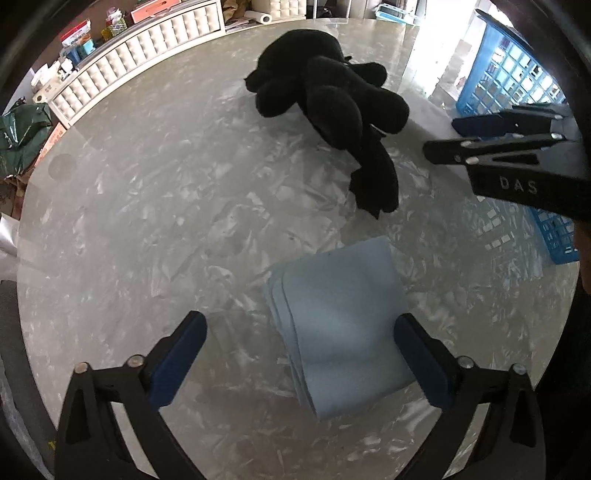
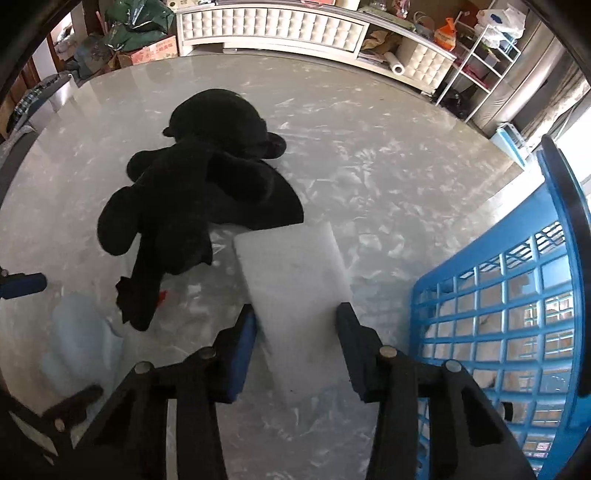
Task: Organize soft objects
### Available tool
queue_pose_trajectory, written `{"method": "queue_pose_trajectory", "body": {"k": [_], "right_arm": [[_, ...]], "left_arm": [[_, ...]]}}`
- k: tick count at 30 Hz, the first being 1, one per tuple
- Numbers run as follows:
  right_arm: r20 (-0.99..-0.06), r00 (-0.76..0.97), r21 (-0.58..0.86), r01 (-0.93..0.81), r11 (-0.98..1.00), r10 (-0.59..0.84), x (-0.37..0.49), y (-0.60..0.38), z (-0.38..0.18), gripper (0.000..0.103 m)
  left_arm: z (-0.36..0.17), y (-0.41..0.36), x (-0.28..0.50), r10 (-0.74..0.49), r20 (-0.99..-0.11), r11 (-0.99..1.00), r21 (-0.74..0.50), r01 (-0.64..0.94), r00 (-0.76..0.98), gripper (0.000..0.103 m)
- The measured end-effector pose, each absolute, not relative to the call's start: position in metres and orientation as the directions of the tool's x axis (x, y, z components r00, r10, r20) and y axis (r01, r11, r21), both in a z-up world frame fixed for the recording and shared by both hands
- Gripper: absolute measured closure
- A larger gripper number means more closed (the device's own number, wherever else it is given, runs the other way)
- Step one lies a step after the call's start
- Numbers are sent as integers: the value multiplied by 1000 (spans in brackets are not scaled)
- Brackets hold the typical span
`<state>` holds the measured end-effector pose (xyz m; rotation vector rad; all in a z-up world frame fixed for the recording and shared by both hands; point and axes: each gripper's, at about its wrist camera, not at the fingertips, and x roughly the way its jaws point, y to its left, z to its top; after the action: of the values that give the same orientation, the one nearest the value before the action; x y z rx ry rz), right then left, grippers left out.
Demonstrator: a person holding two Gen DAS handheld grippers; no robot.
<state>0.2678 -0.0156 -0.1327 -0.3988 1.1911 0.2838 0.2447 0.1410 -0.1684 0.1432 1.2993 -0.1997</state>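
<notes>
A folded light blue cloth [image 1: 343, 314] lies flat on the marbled table [image 1: 147, 184], between the wide-apart fingers of my left gripper [image 1: 299, 321], which is open. The right pad is at the cloth's edge and the left pad stands well clear of it. A white foam block [image 2: 291, 266] lies on the table with my right gripper [image 2: 295, 312] closed against its two long sides. A black plush toy [image 2: 192, 192] sprawls just beyond both, its leg reaching toward the cloth [image 2: 77, 339]. The left wrist view shows the right gripper [image 1: 439, 137] at the far right.
A blue lattice basket [image 2: 498, 295] stands at the table's right edge beside the right gripper, with something pale showing through its wall. White tufted cabinets [image 2: 273, 26] and cluttered shelves lie beyond the table's far edge.
</notes>
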Motion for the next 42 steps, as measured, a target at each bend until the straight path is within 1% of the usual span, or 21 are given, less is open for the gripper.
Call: {"method": "queue_pose_trajectory", "body": {"k": [1, 3, 4, 6, 7, 9, 12, 17, 18, 22, 23, 24, 33, 37, 42], "right_arm": [[-936, 352, -153, -418, 896, 5, 267, -16, -132, 64], [-935, 355, -157, -416, 896, 1, 266, -19, -131, 66], [-934, 356, -155, -415, 897, 3, 265, -19, -130, 68], [-937, 350, -140, -418, 898, 17, 257, -17, -127, 71], [-937, 349, -135, -421, 897, 22, 254, -15, -126, 76], [-937, 347, -110, -423, 899, 49, 250, -12, -123, 85], [-935, 350, -103, -427, 898, 59, 247, -10, -116, 88], [-934, 348, -83, -434, 897, 82, 242, -9, -107, 90], [-934, 347, -81, -438, 895, 85, 238, -8, -105, 90], [-931, 354, -85, -452, 888, 91, 223, -5, -93, 90], [-931, 353, -80, -453, 888, 96, 218, -5, -89, 90], [-931, 350, -73, -455, 888, 103, 215, -5, -87, 90], [-915, 378, -66, -482, 874, 139, 195, -2, -52, 90], [-904, 399, -71, -491, 868, 151, 180, -1, -35, 90], [-891, 419, -65, -498, 865, 175, 174, -7, -13, 90]], "left_arm": [[-167, 142, 244, -64, -965, 975, -6, 221, 255, 12], [-163, 148, 244, -66, -963, 978, -10, 209, 261, 26], [-160, 151, 244, -68, -962, 979, -14, 202, 266, 30], [-158, 157, 246, -77, -959, 982, -25, 189, 272, 50], [-156, 160, 246, -86, -957, 982, -35, 184, 276, 55], [-152, 164, 246, -93, -956, 982, -43, 182, 278, 74], [-151, 168, 245, -102, -956, 982, -52, 180, 277, 84], [-138, 174, 235, -119, -952, 980, -66, 189, 283, 85], [-135, 175, 234, -126, -950, 978, -71, 194, 286, 89], [-121, 178, 228, -141, -943, 976, -82, 200, 300, 90], [-118, 178, 226, -144, -942, 976, -84, 201, 302, 94], [-115, 179, 224, -144, -941, 976, -84, 201, 305, 94], [-92, 178, 205, -143, -933, 978, -82, 194, 330, 94], [-89, 173, 200, -140, -932, 976, -74, 203, 334, 94], [-98, 163, 203, -145, -938, 974, -77, 215, 317, 94]]}}
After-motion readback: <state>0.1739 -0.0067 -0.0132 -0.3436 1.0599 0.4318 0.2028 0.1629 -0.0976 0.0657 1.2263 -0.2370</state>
